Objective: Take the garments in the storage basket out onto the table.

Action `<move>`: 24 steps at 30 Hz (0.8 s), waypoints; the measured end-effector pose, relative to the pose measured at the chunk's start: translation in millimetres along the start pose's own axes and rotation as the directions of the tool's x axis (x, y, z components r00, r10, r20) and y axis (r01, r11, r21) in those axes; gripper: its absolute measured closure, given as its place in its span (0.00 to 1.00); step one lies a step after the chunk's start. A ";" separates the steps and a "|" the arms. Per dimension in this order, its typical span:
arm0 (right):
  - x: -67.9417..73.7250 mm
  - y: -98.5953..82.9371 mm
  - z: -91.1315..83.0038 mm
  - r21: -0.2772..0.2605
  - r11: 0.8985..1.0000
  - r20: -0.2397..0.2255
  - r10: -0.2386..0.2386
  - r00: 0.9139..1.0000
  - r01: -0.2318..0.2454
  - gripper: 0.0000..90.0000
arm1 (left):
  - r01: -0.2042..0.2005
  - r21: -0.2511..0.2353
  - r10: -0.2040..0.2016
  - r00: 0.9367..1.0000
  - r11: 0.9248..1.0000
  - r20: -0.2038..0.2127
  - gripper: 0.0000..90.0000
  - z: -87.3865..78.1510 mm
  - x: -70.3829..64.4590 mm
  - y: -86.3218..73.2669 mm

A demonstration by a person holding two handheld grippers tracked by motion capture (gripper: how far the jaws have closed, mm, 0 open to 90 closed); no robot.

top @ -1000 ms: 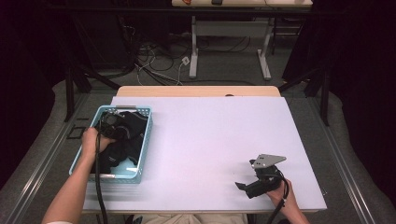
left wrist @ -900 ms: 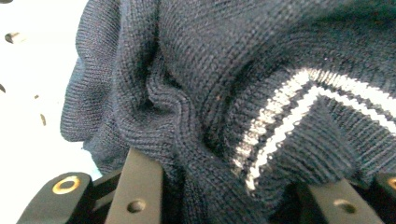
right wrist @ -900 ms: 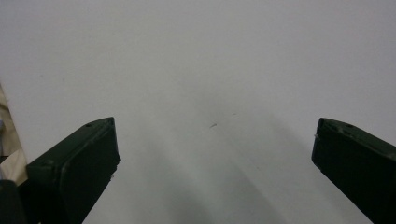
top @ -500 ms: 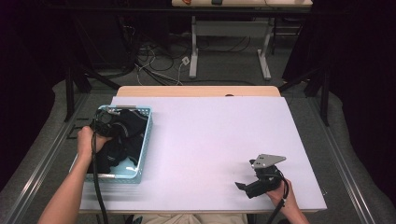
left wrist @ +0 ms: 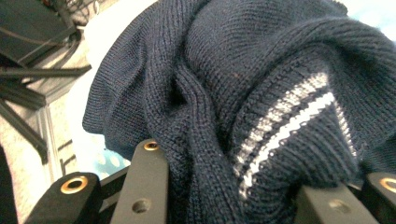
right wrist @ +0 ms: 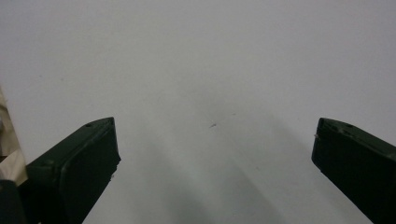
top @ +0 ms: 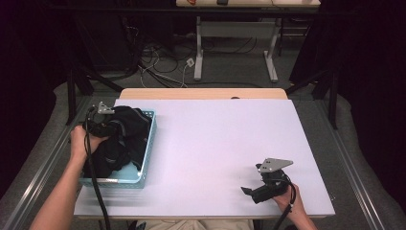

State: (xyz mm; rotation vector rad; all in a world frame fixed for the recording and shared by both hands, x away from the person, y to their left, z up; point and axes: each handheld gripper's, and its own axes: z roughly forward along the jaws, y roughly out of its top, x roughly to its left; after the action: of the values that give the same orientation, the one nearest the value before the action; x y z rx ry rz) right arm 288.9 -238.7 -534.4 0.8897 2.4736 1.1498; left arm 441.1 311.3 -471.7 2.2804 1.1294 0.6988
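Over the blue basket [top: 148, 139] the left gripper [top: 109, 125] seems to clamp a dark knitted sweater [left wrist: 261, 93], while the right gripper [right wrist: 212, 154] rests wide open on the white table [top: 220, 139].

Left gripper [top: 109, 128] jaw tips buried in dark knit sweater [left wrist: 243, 107]; grip point hidden. Sweater cut off by frame top, right, bottom in left gripper view. Blue basket [top: 143, 163] floor mostly covered by sweater. Right gripper [right wrist: 215, 154] jaw tips cut by lower edge in right gripper view.
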 end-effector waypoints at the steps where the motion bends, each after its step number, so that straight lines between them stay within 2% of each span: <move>1: 0.2 0.0 0.0 0.000 1.000 0.000 0.003 1.000 -0.003 0.00 | -0.013 -0.010 0.013 1.000 1.000 0.009 0.76 -4.5 0.7 1.5; 3: 0.1 0.0 0.1 0.000 1.000 0.000 0.002 1.000 -0.002 0.00 | -0.019 -0.019 0.020 1.000 1.000 0.013 0.76 -6.3 1.2 2.2; 4: 0.1 0.0 0.1 0.000 1.000 0.000 0.002 1.000 -0.002 0.00 | -0.041 -0.028 0.042 0.999 0.999 0.026 0.76 -10.5 2.2 3.9; 6: 0.1 0.0 0.1 0.000 1.000 0.001 0.001 1.000 -0.001 0.00 | -0.050 -0.040 0.051 0.998 0.998 0.030 0.76 -12.4 1.8 4.9; 8: 0.0 0.0 0.2 0.000 1.000 0.000 0.002 1.000 -0.002 0.00 | -0.080 -0.041 0.082 0.996 0.996 0.038 0.76 -18.4 2.4 9.4; 11: 0.1 0.0 0.1 0.000 1.000 0.000 0.002 1.000 -0.002 0.00 | -0.094 -0.043 0.096 0.994 0.995 0.047 0.76 -22.6 3.1 12.5; 14: 0.0 0.0 0.2 0.001 1.000 0.000 0.002 1.000 -0.002 0.00 | -0.119 -0.034 0.121 0.990 0.992 0.077 0.76 -30.4 5.0 19.3; 17: 0.0 -0.1 0.2 0.000 1.000 -0.001 0.003 1.000 -0.003 0.00 | -0.131 -0.040 0.133 0.989 0.991 0.071 0.76 -32.3 4.8 21.8; 18: -0.1 -0.1 0.2 0.000 1.000 -0.001 0.003 1.000 -0.003 0.00 | -0.159 -0.031 0.161 0.983 0.987 0.085 0.76 -35.8 5.8 26.5; 20: -0.1 -0.1 0.2 0.000 1.000 -0.001 0.003 1.000 -0.003 0.00 | -0.164 -0.031 0.166 0.983 0.986 0.084 0.76 -36.8 5.4 28.1; 24: -0.3 -0.1 0.2 0.000 1.000 -0.007 0.003 1.000 -0.003 0.00 | -0.196 -0.021 0.197 0.976 0.980 0.096 0.76 -42.6 5.9 35.4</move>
State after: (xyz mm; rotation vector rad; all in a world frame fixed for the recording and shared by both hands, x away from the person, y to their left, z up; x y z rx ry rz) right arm 289.3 -238.9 -534.7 0.8915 2.4788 1.1553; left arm 437.2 306.0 -416.4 2.4111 0.8611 0.6568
